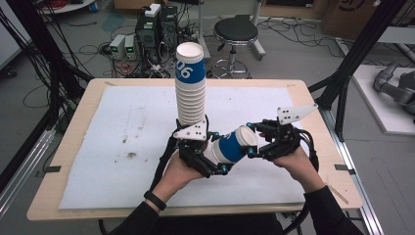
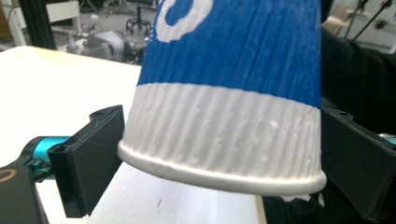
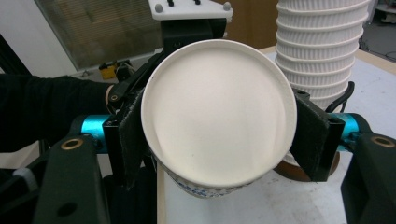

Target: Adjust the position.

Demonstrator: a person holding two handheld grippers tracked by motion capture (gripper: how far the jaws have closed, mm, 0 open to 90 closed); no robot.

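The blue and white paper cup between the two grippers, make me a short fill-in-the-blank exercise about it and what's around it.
1. The paper cup held between the grippers has a white base and a ____ band.
2. The right gripper is shut on the cup's ____ end.
3. Behind the left gripper a tall ____ of ribbed cups stands upright.
4. The stack stands on a ____ mat covering the wooden table.

Missing words: blue; open (rim); stack; white

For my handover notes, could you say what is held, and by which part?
The paper cup, pinched at its open rim by the right gripper; the left gripper's fingers flank its base.
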